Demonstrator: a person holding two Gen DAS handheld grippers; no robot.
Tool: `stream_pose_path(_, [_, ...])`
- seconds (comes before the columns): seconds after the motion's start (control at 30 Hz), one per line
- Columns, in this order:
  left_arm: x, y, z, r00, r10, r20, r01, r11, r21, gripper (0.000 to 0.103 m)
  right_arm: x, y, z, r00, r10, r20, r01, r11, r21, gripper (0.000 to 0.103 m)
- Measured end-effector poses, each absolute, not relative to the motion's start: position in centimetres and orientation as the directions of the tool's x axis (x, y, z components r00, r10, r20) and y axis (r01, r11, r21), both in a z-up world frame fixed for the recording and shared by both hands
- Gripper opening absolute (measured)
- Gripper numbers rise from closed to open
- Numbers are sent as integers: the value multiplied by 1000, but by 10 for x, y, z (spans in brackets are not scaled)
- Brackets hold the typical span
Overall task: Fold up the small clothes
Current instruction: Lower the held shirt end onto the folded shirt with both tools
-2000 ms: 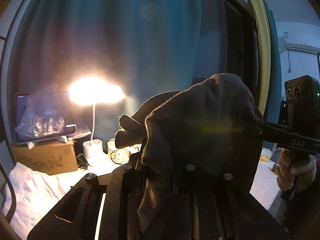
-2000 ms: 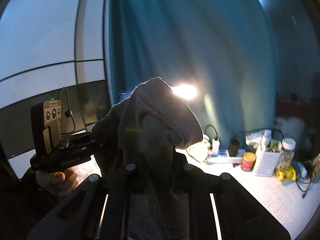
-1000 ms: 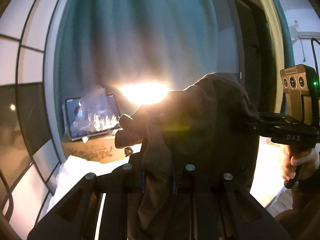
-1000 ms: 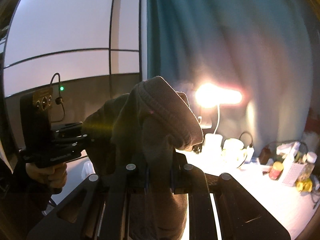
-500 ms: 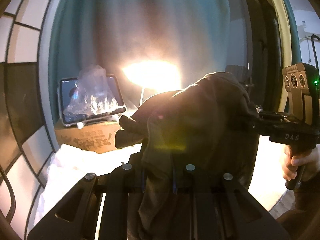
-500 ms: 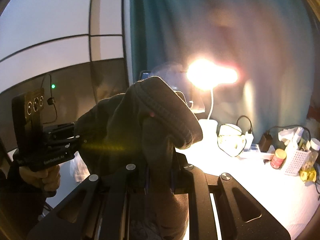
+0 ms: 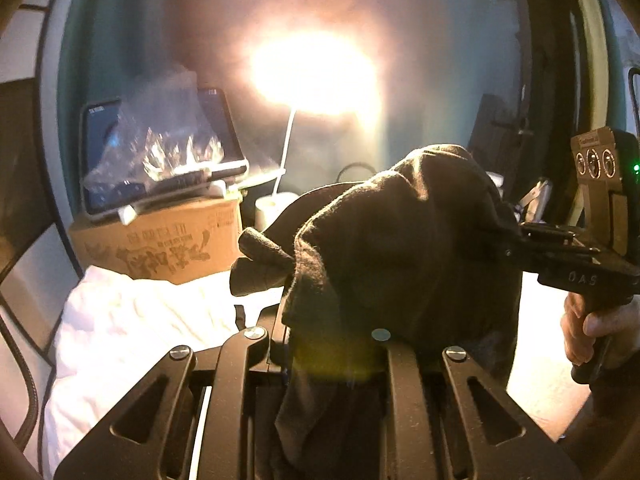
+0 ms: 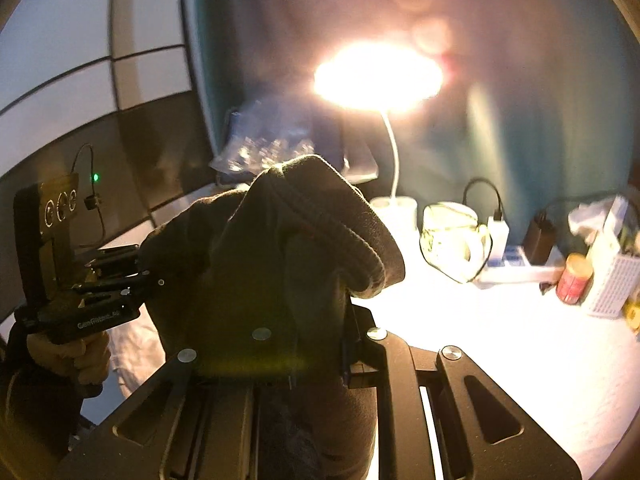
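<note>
dark garment [image 7: 400, 256]: bunched, spans side-to-side | left hand-held gripper [image 8: 148, 276]: grasping it | right hand-held gripper [image 7: 496, 236]: grasping it

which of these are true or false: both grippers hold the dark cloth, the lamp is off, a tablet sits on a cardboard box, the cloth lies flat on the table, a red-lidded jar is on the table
1. Both grippers hold the cloth. True: left gripper and right gripper are each shut on it.
2. The lamp is off. False: it glares brightly.
3. A tablet sits on a box. True.
4. The cloth lies flat on the table. False: it hangs bunched between the grippers.
5. A red-lidded jar is on the table. False: the jar is red with a yellow lid.
</note>
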State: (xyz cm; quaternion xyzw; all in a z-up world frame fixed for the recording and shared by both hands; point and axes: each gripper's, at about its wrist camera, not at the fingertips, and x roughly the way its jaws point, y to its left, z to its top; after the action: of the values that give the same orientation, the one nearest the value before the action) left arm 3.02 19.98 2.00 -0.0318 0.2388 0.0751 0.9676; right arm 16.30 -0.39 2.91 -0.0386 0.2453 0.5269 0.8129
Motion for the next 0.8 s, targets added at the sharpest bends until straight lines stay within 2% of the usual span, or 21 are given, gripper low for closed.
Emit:
stream_pose_path(0.2, [57, 211, 5, 847, 137, -514, -167, 986, -13, 17, 190, 6, 7, 299, 840, -453, -857, 445, 260, 16])
stream_pose_path(0.4, [78, 222, -19, 815, 129, -564, -165, 986, -13, 17, 212, 19, -21, 275, 817, -507, -834, 465, 296, 17])
stream_pose_path(0.8, [108, 242, -44, 774, 140, -617, -187, 982, -13, 18, 251, 47, -57, 223, 794, -565, -806, 476, 352, 17])
